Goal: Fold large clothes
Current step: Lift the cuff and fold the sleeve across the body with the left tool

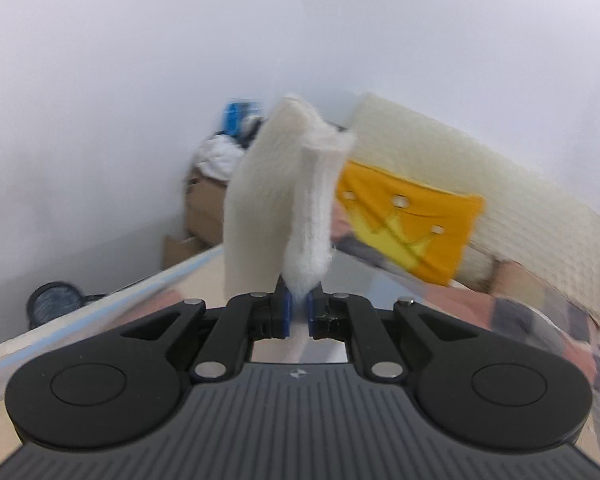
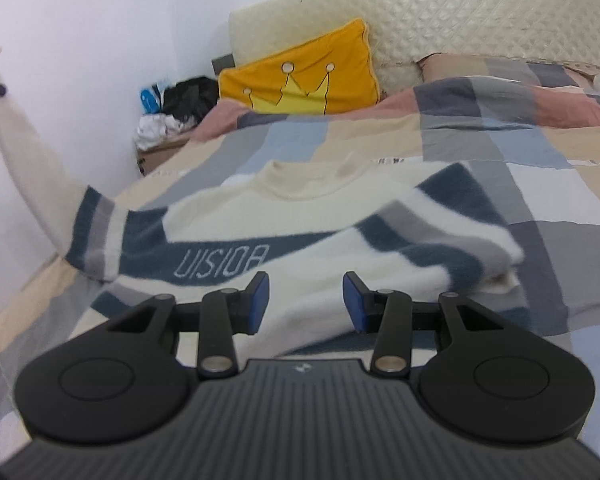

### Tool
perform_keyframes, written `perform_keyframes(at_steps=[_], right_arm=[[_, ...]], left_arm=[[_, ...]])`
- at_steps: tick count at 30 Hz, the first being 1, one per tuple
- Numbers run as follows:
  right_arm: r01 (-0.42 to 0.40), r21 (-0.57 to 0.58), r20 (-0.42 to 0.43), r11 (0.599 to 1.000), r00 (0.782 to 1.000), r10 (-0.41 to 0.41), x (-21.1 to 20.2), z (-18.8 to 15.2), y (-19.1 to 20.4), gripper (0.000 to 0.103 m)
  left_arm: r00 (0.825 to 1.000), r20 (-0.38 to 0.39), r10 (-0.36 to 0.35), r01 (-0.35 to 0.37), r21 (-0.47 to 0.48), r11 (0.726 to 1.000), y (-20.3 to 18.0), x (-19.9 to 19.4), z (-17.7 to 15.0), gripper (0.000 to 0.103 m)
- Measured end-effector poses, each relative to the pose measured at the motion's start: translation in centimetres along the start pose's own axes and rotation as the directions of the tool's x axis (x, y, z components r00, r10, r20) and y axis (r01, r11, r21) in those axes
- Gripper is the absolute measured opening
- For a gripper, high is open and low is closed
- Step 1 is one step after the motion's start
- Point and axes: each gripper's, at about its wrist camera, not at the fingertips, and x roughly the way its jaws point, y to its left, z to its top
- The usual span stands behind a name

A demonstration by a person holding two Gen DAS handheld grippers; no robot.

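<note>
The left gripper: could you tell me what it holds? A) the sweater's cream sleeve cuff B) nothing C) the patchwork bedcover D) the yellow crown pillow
A: the left gripper is shut on the cream sleeve cuff, lifted off the bed while the sweater lies flat.

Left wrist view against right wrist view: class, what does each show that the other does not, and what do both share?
Left wrist only: the left gripper shut on the cream sleeve cuff, and cardboard boxes. Right wrist only: the sweater body lettered UISIOA on the patchwork bedspread, and the open, empty right gripper. Both: the yellow crown cushion and quilted headboard.
</note>
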Motion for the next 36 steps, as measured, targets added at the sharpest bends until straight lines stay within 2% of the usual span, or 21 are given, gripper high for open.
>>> perform_keyframes(at_steps=[4, 7, 14, 21, 29, 33, 36], right_arm=[[-0.030, 0.063, 0.020, 0.998, 0.999, 0.029, -1.4, 0.0, -1.7, 0.045], [-0.028, 0.056, 0.044, 0.998, 0.999, 0.026, -2.4, -0.1, -2.6, 0.045], [-0.001, 0.178, 0.066, 0.984, 0.998, -0.011, -3.9, 0.4, -5.7, 0.045], [0.013, 0.291, 0.056, 0.957, 0.998, -0.031, -3.9, 0.6, -8.5, 0.045], [0.038, 0.367, 0.044, 0.930, 0.997, -0.058, -3.3, 0.4, -11.2, 0.045], [0.071, 0.389, 0.033, 0.918, 0.995, -0.091, -2.7, 0.2, -12.3, 0.045], [0.080, 0.392, 0.025, 0.917, 0.995, -0.098, -2.3, 0.1, -12.6, 0.045]], left_arm=[[0.997, -0.027, -0.074, 0.076, 0.076, 0.994, -7.7, -1.7, -2.1, 0.009], [0.992, -0.052, -0.118, 0.124, 0.121, 0.985, -12.6, -2.4, -4.5, 0.009], [0.972, -0.169, -0.166, 0.199, 0.203, 0.959, -21.5, -1.8, -12.5, 0.009], [0.924, -0.331, -0.190, 0.269, 0.215, 0.939, -25.0, 2.5, -22.7, 0.009], [0.836, -0.501, -0.225, 0.348, 0.167, 0.922, -26.4, 7.9, -33.2, 0.009], [0.807, -0.544, -0.230, 0.340, 0.109, 0.934, -26.4, 9.8, -36.8, 0.009], [0.797, -0.560, -0.228, 0.351, 0.122, 0.928, -26.5, 10.2, -37.8, 0.010]])
